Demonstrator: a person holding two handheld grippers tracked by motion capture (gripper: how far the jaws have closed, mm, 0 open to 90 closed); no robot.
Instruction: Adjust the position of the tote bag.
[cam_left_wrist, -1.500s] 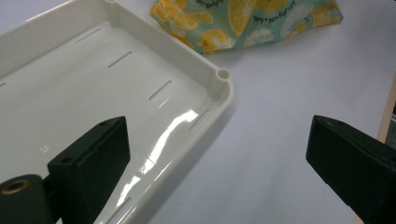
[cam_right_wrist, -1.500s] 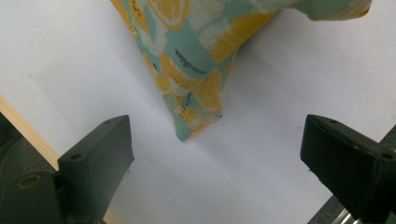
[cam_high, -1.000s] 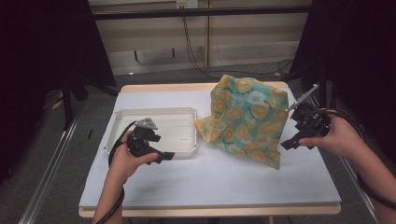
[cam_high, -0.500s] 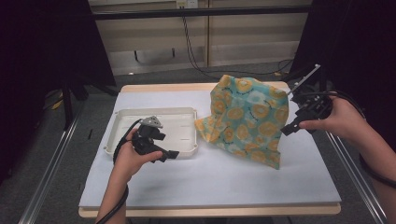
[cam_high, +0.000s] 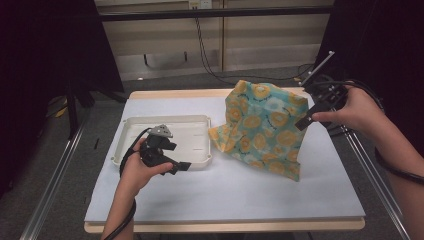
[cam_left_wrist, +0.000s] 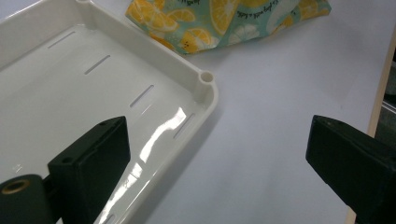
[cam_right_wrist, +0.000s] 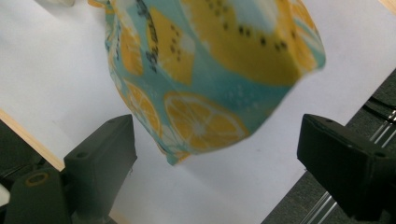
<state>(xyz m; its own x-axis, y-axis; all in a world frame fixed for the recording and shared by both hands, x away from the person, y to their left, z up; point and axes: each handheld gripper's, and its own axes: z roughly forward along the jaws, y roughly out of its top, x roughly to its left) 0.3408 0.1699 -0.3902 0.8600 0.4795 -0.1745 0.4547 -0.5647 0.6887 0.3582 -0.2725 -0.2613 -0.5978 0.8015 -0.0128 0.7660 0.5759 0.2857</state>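
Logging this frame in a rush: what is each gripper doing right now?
Left gripper: open, holding nothing, jaws over the near corner of the white tray.
Right gripper: open, holding nothing, beside the orange-print cloth.

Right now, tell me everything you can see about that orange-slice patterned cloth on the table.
The cloth is teal fabric printed with yellow-orange citrus slices and pale lemon shapes. It looks thin but stiff enough to stand crumpled in a peaked heap on the right half of the white table. Its left edge lies close to the white tray; whether they touch is unclear. The right gripper hangs open by its upper right corner, a fabric corner between the jaws, not pinched.
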